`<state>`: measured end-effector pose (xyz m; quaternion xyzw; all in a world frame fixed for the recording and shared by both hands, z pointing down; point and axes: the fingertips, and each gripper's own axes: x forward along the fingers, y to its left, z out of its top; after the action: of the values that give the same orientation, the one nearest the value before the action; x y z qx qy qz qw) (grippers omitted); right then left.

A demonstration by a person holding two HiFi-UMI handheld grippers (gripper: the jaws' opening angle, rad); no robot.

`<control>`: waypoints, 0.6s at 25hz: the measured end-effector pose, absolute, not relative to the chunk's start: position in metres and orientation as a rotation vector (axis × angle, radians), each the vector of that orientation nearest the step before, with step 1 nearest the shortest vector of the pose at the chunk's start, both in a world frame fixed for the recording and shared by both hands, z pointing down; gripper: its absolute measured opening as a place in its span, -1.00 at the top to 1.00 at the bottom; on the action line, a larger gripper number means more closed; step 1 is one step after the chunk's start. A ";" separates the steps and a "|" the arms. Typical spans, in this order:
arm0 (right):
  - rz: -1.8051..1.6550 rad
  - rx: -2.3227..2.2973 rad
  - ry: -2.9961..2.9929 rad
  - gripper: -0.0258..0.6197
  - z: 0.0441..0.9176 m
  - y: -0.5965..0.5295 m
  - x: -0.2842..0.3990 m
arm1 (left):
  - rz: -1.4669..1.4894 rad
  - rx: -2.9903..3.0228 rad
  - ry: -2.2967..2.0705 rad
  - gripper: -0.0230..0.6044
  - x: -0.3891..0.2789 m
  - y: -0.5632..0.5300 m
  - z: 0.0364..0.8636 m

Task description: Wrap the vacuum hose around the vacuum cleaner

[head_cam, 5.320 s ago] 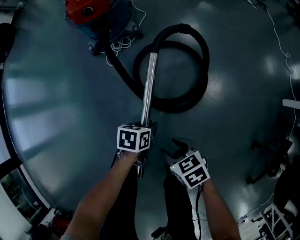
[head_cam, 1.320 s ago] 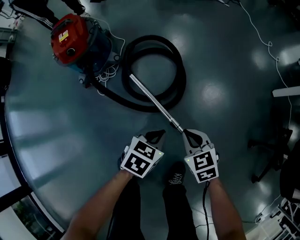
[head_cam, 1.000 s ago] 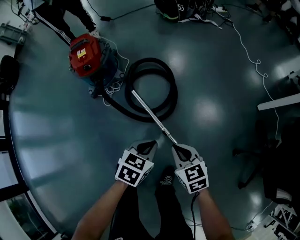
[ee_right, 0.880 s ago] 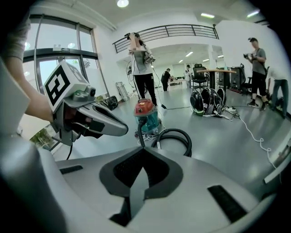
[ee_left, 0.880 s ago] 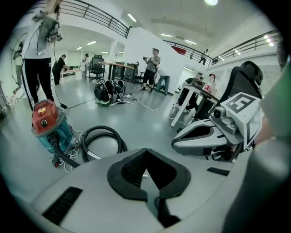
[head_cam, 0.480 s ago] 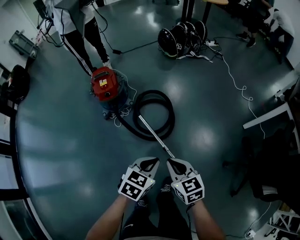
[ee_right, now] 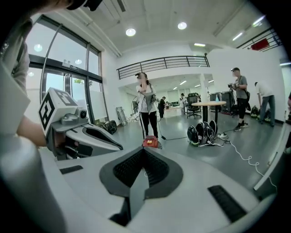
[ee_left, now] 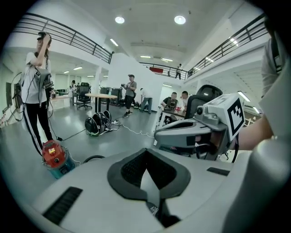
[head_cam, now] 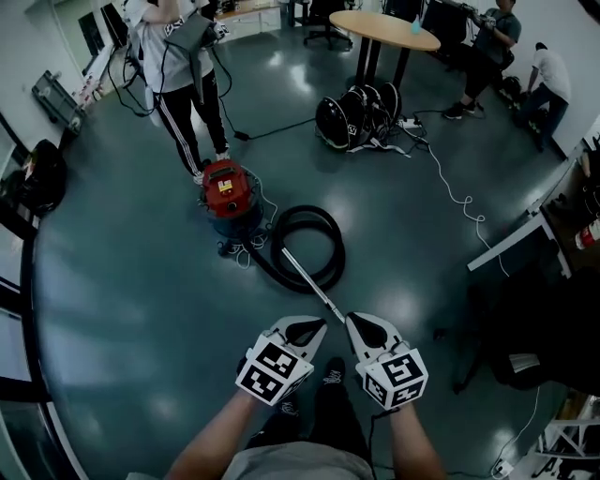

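Note:
The vacuum cleaner [head_cam: 228,192], red-topped on a blue body, stands on the dark floor. Its black hose [head_cam: 309,246] lies in a loose coil to its right. The metal wand [head_cam: 311,283] runs from the coil toward me and lies flat on the floor. My left gripper [head_cam: 306,329] and right gripper [head_cam: 360,325] hang side by side above the wand's near end, both shut and empty. The left gripper view shows the vacuum cleaner [ee_left: 54,157] low at the left, past the left gripper [ee_left: 146,151]. In the right gripper view the vacuum cleaner [ee_right: 150,142] shows just over the right gripper [ee_right: 144,155].
A person [head_cam: 183,75] stands right behind the vacuum. Farther back are a round table [head_cam: 384,28], black bags [head_cam: 356,112] and a white cable [head_cam: 450,178] across the floor. A desk edge [head_cam: 520,242] and a dark chair [head_cam: 511,352] are on the right.
Both grippers have risen together, away from the wand's near end, which stays on the floor. The head view has lifted and now takes in much more of the room.

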<state>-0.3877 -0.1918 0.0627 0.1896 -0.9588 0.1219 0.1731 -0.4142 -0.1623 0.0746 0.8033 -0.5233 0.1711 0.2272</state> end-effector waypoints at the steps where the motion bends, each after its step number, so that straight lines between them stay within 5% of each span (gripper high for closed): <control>1: 0.329 0.551 -2.734 0.91 0.050 -0.186 -0.387 | 0.455 2.231 -1.451 0.91 -0.413 -0.156 0.062; 15: 0.171 0.666 -2.895 0.91 -0.063 -0.111 -0.363 | 0.333 2.384 -1.488 0.91 -0.381 -0.087 -0.037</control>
<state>-0.3627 -0.1107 -0.0634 0.2230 -0.9696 0.0574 0.0830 -0.3807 -0.0874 -0.0374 0.8323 -0.5193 0.1162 0.1554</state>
